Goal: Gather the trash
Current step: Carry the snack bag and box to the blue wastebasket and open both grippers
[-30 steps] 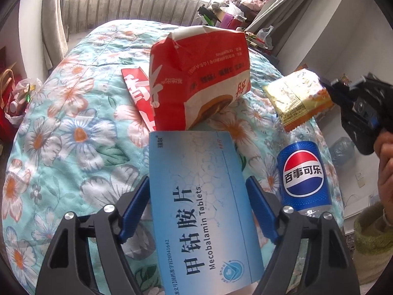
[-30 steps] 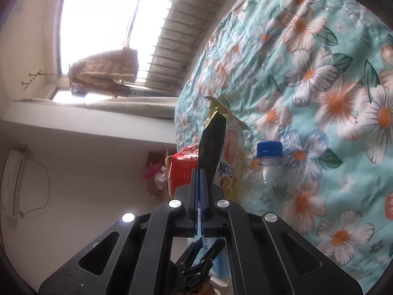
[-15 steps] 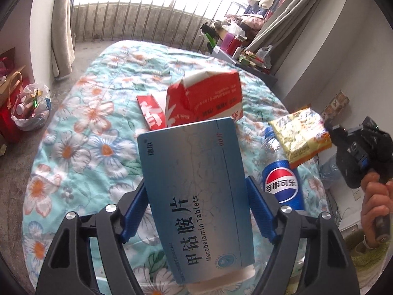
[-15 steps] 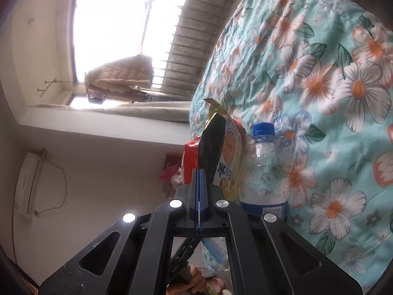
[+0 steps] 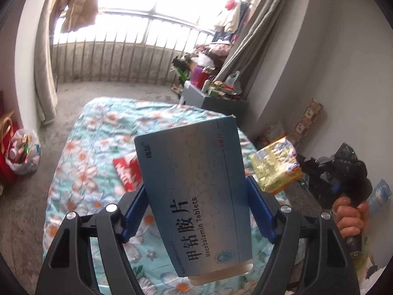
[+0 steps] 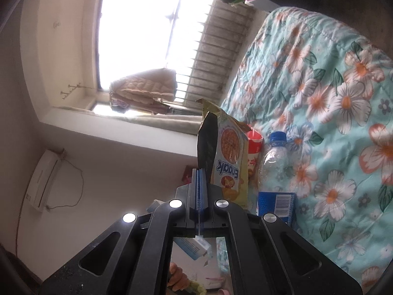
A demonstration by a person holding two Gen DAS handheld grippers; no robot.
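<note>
A flat blue medicine box [image 5: 196,196], printed "Mecobalamin Tablets" beside large Chinese characters, is clamped between the blue pads of the left gripper [image 5: 196,212] and is held in the air above the flowered bed cover [image 5: 81,162]. To the right, a yellow snack bag [image 6: 227,157] marked "Enaak" is pinched at its edge by the tightly closed right gripper [image 6: 200,184]. A clear bottle [image 6: 276,172] with a blue cap and blue label is seen lying on the cover just beside the bag.

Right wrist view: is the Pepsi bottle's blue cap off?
No, the blue cap sits on the neck of the Pepsi bottle lying on the floral quilt.
</note>
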